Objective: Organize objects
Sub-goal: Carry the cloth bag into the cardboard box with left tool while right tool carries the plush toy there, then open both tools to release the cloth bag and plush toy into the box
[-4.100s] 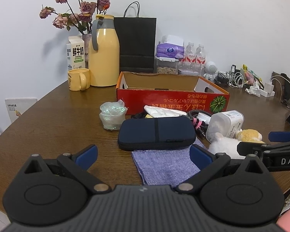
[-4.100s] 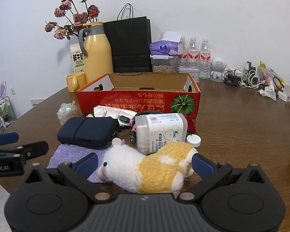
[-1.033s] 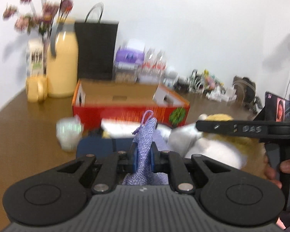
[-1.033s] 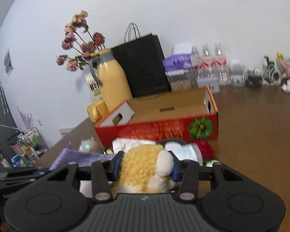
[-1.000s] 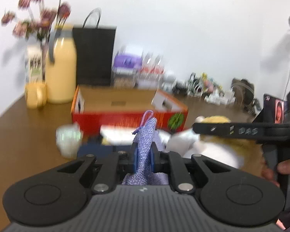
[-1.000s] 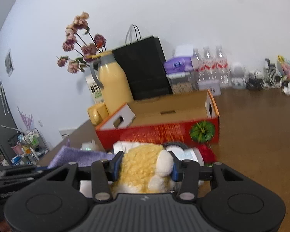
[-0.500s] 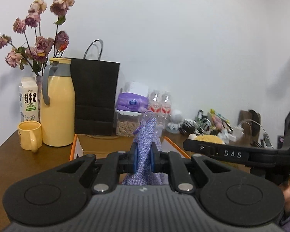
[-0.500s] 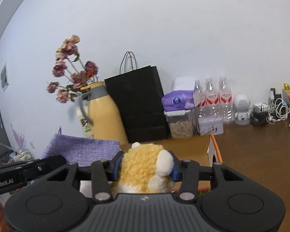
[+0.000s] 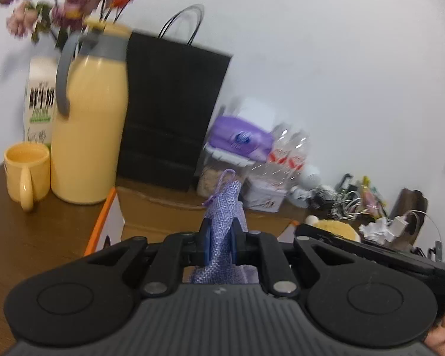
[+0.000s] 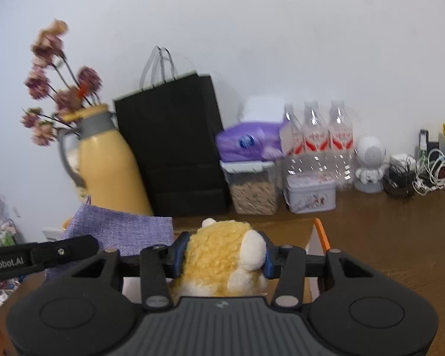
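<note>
a: state of the left claw (image 9: 219, 238)?
b: clamped on the purple woven pouch (image 9: 224, 204), which stood upright between the blue pads, above the open cardboard box (image 9: 163, 210)

a: and the right claw (image 10: 222, 259)?
b: clamped on the yellow-and-white plush toy (image 10: 222, 255), held above the box's orange-edged right flap (image 10: 319, 237). the pouch (image 10: 118, 230) hung just left of the toy. the yellow jug (image 9: 87, 130) and black paper bag (image 9: 169, 112) stood on the bench (image 9: 35, 231) behind the box

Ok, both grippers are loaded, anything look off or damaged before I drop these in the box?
Nothing stands out. The left gripper pinches the purple pouch bunched but intact; the right gripper squeezes the plush toy without tearing. Both hang over the cardboard box. The yellow jug and mug stand upright.
</note>
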`<state>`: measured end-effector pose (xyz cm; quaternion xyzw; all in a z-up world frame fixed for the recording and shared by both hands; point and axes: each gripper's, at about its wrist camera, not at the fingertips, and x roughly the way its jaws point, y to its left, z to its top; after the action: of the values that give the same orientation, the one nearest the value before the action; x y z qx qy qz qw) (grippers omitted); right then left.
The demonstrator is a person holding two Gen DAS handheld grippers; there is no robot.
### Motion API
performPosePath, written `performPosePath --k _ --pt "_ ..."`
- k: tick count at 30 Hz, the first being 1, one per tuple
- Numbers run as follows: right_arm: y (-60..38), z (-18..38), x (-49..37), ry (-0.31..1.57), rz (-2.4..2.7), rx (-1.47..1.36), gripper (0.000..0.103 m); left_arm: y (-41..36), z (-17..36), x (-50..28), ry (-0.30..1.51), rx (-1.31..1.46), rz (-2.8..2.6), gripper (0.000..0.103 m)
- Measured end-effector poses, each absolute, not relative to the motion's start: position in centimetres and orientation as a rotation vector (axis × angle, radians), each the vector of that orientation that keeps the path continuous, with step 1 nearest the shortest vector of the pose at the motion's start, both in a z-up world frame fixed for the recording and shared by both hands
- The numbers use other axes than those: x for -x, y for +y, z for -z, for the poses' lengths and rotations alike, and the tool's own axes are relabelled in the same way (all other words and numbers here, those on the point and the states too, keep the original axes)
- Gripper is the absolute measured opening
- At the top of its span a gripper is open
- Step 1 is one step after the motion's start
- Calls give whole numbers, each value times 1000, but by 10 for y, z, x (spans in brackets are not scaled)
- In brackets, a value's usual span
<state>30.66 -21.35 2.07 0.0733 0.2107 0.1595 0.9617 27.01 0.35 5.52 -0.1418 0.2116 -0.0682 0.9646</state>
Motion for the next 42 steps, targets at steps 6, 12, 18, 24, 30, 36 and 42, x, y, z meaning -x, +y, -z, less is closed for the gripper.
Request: performPosePath --k 6,12,18,24,30,36,42 --pt "-223 8 -330 526 -266 -166 46 7 -28 -291 520 266 67 13" --pt "-230 11 -335 552 -259 -190 46 -1 -15 -299 576 224 39 13" --pt "-231 10 -335 561 -237 -182 59 -1 -17 -296 565 222 -1 34" --pt "-229 11 -336 575 -214 -157 90 0 -21 -293 541 217 -43 84" --pt "-227 12 -333 579 -212 -141 103 -3 -26 -288 509 201 -60 103" --pt "-227 10 -329 583 -224 -122 103 0 -26 -288 509 212 -85 103" --pt "-229 0 -313 536 -238 -116 103 -1 -35 -276 469 200 -84 103"
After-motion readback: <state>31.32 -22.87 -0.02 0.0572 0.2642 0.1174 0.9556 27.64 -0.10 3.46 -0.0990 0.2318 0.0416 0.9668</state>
